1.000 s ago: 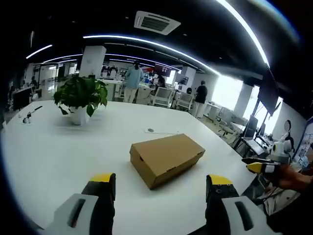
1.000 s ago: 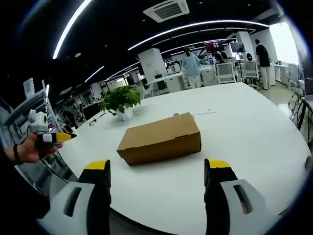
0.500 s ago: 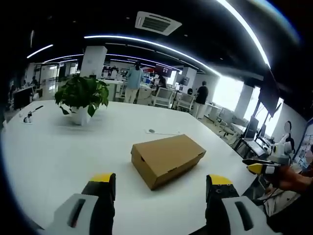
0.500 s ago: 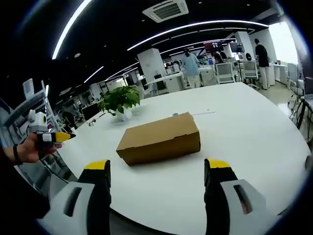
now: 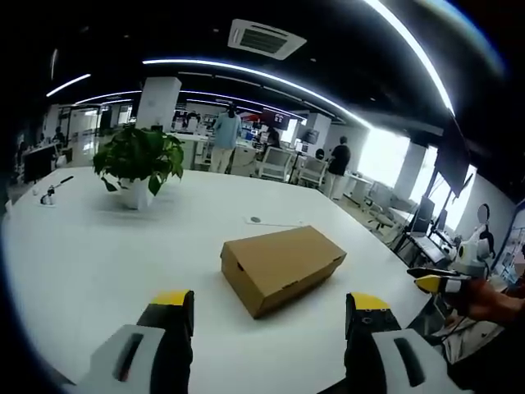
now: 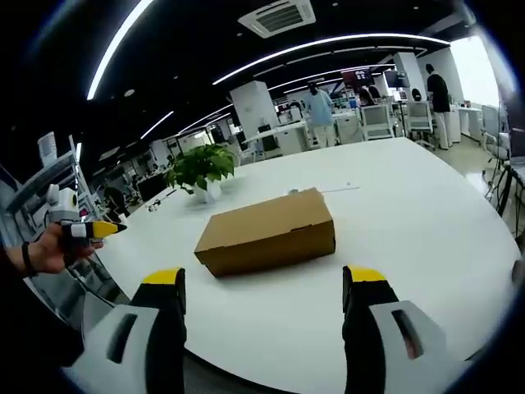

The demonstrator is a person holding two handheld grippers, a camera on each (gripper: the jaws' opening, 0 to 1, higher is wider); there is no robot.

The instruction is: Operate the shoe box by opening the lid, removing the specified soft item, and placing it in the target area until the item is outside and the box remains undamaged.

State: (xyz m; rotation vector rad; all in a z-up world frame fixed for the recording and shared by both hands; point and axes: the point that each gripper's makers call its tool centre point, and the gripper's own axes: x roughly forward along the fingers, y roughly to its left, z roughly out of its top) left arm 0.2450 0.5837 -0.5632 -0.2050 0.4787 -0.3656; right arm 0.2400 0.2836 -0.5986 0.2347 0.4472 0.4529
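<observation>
On the white round surface (image 5: 82,263), roughly mid-way, sits the plain brown cardboard shoe box (image 5: 281,265), lid shut, w/ nothing touching it; a potted green plant in a white pot (image 5: 137,164) stands well apart behind it. Left claw (image 5: 268,332) has jaws spread wide, holding nothing, box ahead betw. them but not near. Right claw (image 6: 262,308) likewise gapes empty, facing the box's long side (image 6: 267,232). Box prob. light, thin-walled & easily creased: best to nip the lid's front edge gently, steady the base w/ the other claw. Soft item is hidden inside.
</observation>
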